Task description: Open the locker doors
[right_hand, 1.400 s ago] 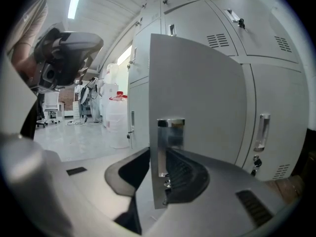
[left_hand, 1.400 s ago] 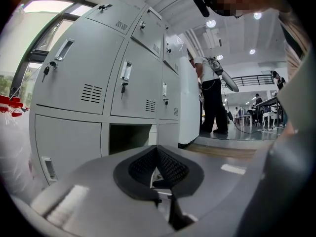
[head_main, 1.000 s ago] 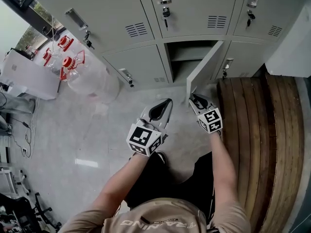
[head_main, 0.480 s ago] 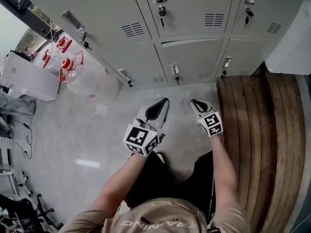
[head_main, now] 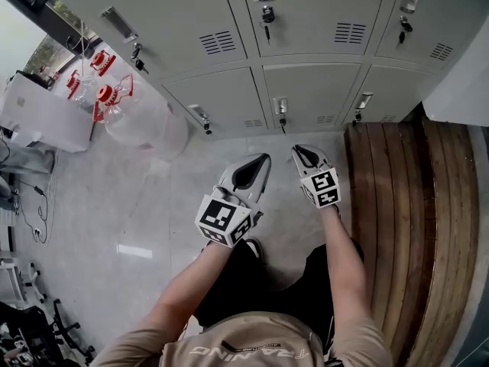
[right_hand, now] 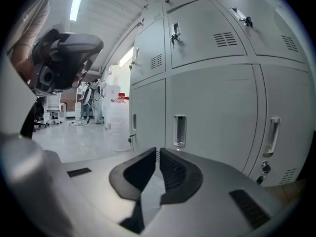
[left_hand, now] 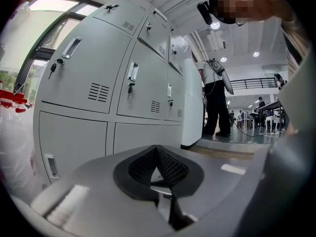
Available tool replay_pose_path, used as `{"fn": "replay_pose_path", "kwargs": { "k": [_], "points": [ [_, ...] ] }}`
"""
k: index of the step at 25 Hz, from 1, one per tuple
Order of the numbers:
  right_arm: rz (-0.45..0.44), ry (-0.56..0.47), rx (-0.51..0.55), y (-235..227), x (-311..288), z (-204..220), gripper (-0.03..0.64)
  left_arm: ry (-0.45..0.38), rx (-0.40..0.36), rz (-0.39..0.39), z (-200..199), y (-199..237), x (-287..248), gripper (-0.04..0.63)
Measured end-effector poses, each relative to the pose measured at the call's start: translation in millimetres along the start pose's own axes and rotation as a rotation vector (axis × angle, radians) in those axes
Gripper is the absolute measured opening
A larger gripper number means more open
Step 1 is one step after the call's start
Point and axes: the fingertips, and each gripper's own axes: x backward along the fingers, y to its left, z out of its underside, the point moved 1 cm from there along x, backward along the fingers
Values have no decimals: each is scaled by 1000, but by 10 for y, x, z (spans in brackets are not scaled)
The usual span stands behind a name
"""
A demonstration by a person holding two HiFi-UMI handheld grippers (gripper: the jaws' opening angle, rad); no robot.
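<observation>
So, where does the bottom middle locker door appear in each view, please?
Head view: bottom middle locker door, top centre, shut.
Left gripper view: the door, just left of centre.
Right gripper view: the door, right of centre.
Shared landmark: red-capped water bottles.

Matt grey painted sheet metal on the locker doors (head_main: 313,90) ahead of the right tool (head_main: 299,151). Smooth grey plastic shells and black ribbed pads (right_hand: 174,173) on it and on the left tool (head_main: 262,161). Glossy pale floor (head_main: 114,205) beneath both. Bare wooden planks (head_main: 412,205) right of the right tool. Clear plastic bottles (head_main: 141,125) left of the left tool.
</observation>
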Motion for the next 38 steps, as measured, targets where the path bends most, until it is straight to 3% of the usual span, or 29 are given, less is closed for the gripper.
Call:
{"fn": "replay_pose_path", "kwargs": {
  "k": [8, 10, 11, 21, 28, 38],
  "points": [
    [52, -10, 3, -173, -393, -159, 16, 8, -2, -10, -8, 99, 91, 6],
    [68, -12, -29, -212, -573, -198, 139, 11, 9, -18, 1, 142, 149, 6],
    [79, -13, -47, -236, -676, -226, 167, 13, 8, -22, 3, 161, 183, 6],
    [306, -57, -48, -484, -1457, -448, 167, 24, 39, -83, 37, 482, 572, 6],
    [314, -18, -65, -581, -1506, -439, 117, 20, 81, -119, 50, 653, 660, 6],
    [250, -17, -47, -175, -769, -214, 109, -10, 45, -42, -16, 407, 409, 6]
  ]
}}
